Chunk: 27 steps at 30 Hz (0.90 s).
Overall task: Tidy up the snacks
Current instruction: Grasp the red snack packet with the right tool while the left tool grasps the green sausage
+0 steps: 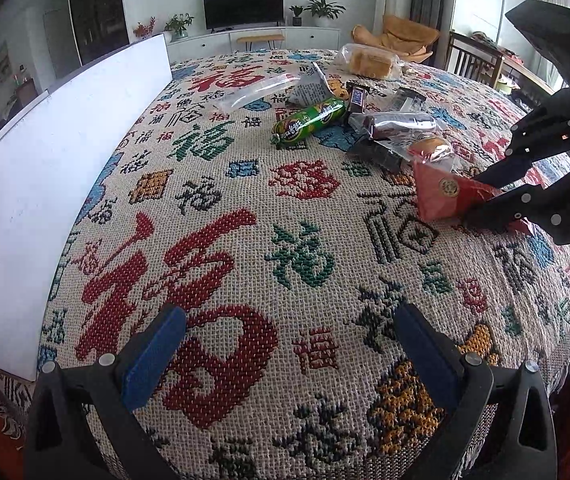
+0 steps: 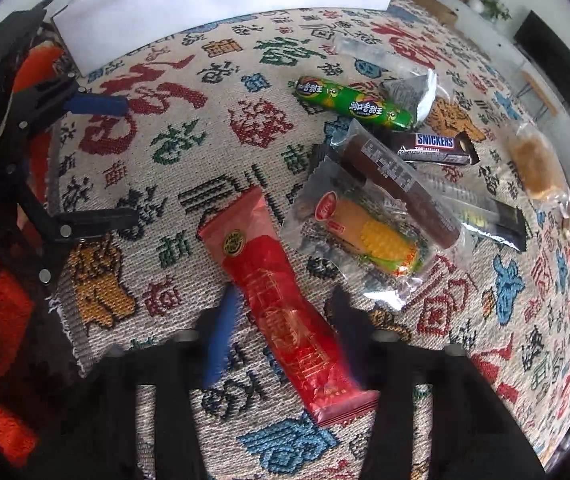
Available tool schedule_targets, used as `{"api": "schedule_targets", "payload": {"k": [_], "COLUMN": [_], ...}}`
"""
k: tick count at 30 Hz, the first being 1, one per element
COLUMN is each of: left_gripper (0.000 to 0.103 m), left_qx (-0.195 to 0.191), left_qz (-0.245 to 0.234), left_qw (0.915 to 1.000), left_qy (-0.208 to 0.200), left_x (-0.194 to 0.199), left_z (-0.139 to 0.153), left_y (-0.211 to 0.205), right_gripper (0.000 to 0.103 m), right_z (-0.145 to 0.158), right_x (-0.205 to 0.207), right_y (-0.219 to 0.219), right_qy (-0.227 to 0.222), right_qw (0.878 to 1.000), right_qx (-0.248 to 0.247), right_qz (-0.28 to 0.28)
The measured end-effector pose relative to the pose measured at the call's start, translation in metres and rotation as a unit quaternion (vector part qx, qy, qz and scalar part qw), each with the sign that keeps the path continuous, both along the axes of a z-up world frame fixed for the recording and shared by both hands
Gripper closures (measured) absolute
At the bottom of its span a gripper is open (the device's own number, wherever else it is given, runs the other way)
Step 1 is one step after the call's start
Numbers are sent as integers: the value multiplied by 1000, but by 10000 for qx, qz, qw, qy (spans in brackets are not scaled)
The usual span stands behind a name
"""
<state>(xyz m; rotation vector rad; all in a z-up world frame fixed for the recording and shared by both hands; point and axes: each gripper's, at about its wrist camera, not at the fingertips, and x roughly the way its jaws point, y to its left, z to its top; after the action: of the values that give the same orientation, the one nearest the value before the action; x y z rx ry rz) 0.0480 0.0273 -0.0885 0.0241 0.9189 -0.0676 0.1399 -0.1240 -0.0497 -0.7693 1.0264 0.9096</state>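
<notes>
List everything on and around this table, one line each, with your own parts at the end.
Red packet: one, red, near edge, between the right gripper's fingers
Corn snack: one, clear wrap with yellow, beside the red packet
Brown stick: one, brown in clear wrap, lying over the corn snack
Green sausage: one, green, middle of the pile
Snickers bar: one, brown
Black packet: one, black
Silver packet: one, silver-white
Clear packet: one, see-through
Cake: one, tan, bagged, far side
White box: one, table's edge
Cloth: one, patterned, covering the table
Television: one, black, back wall
Left gripper: open, empty, over the cloth
Right gripper: shut on the red packet
</notes>
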Motion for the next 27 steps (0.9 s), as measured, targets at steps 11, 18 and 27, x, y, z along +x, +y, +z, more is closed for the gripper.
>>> {"api": "schedule_targets", "payload": {"k": [11,18,27], "left_gripper": [0,0,0], "left_qx": [1,-5,3], "left_qz": [85,49,146], "left_qw": [10000,10000,9998], "left_qy": [-23,-61,-94], "left_x": [2,1,0], "left_z": [0,0,-1], "left_y": [0,0,-1], "right_gripper": [76,21,11], "right_z": [5,-6,-28], "right_x": [47,71,47], "right_y": [-115,-174,-152], "right_qy": [-148,-390,-997], "right_qw": [9538,8605,8963], "right_qx": [631,1801,1542], "right_qz": [-2935,-4750,-4036]}}
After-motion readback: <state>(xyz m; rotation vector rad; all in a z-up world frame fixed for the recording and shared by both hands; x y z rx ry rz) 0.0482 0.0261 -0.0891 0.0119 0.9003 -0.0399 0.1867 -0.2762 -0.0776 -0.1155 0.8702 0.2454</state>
